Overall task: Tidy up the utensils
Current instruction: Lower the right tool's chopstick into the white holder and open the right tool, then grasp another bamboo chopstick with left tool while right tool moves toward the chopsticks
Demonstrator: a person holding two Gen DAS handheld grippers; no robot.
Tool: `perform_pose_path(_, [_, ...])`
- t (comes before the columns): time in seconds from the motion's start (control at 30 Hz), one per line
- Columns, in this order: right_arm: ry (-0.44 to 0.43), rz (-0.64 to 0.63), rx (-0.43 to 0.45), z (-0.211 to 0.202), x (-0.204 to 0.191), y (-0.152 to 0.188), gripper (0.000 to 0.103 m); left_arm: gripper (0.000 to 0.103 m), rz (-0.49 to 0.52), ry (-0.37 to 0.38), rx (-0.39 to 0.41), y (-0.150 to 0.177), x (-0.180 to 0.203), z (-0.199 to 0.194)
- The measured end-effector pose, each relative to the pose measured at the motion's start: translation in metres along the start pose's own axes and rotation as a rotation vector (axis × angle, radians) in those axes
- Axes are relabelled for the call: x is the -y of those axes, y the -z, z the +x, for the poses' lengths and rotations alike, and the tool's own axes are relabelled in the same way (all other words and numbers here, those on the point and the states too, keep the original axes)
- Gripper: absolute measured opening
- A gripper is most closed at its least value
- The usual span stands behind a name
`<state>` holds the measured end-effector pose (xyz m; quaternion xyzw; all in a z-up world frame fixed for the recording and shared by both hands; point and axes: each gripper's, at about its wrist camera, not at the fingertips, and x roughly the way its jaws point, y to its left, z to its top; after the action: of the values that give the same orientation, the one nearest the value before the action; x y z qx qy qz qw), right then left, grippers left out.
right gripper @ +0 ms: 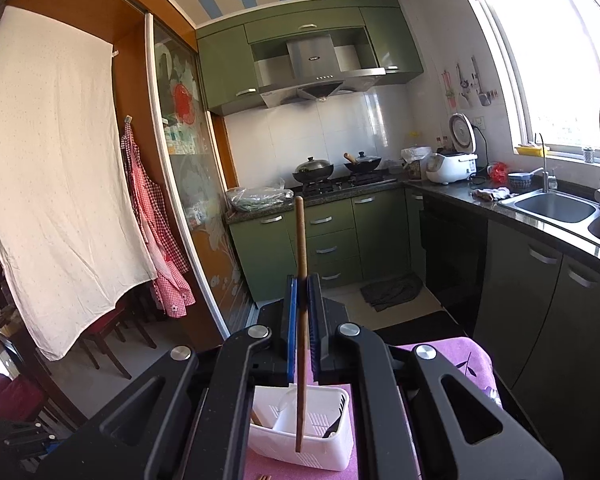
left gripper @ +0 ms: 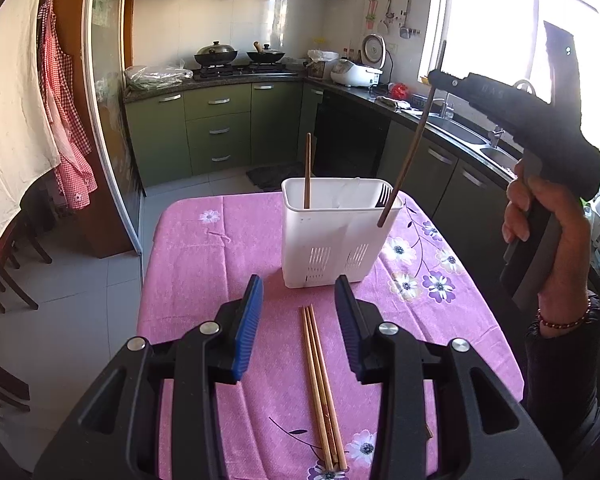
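Note:
A white utensil holder (left gripper: 336, 240) stands on the pink floral tablecloth (left gripper: 204, 264). One chopstick (left gripper: 307, 172) stands in its left compartment and a black fork (left gripper: 384, 196) in its right. My left gripper (left gripper: 299, 282) is open, its blue pads either side of a pair of light chopsticks (left gripper: 320, 380) lying on the cloth, apart from them. A hand (left gripper: 540, 220) holds my right gripper (left gripper: 434, 78) above the holder's right end, shut on a dark chopstick (left gripper: 408, 160) that hangs tip down over the rim. In the right wrist view that gripper (right gripper: 301, 280) clamps the chopstick (right gripper: 300, 232) above the holder (right gripper: 300, 456).
Green cabinets, a stove with two woks (left gripper: 238, 56), a rice cooker (left gripper: 356, 72) and a sink (right gripper: 556, 206) line the back and right. A white sheet (right gripper: 56, 184) and chairs (left gripper: 4, 264) are at the left. The table drops to tiled floor on the left.

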<state>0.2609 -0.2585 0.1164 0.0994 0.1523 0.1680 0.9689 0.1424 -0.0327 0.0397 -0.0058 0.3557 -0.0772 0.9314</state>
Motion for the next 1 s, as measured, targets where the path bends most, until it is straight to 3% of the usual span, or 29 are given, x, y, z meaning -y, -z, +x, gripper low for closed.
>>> perform_pose_path(0.27, [0.017, -0.015, 0.074, -0.006, -0.004, -0.027, 0.006, 0.036, 0.013, 0.006, -0.004, 0.003, 0.005, 0.000])
perform_pose_path(0.6, [0.027, -0.034, -0.115, 0.040, -0.003, 0.020, 0.007, 0.036, 0.020, 0.001, -0.038, 0.010, 0.004, 0.006])
perform_pose_path(0.67, [0.012, -0.044, -0.139, 0.041, -0.006, 0.029, 0.017, 0.036, 0.022, 0.001, -0.044, 0.010, 0.004, 0.007])
perform_pose_path(0.7, [0.007, -0.051, -0.140, 0.038, -0.008, 0.031, 0.023, 0.037, 0.023, 0.001, -0.047, 0.011, 0.004, 0.007])
perform_pose_path(0.87, [-0.027, -0.065, -0.100, -0.009, -0.012, 0.038, 0.023, 0.038, 0.032, 0.001, -0.073, 0.014, 0.008, 0.015])
perform_pose_path(1.0, [-0.023, -0.076, -0.162, -0.050, -0.004, 0.074, 0.028, 0.038, 0.024, 0.006, -0.119, 0.020, 0.008, 0.032])
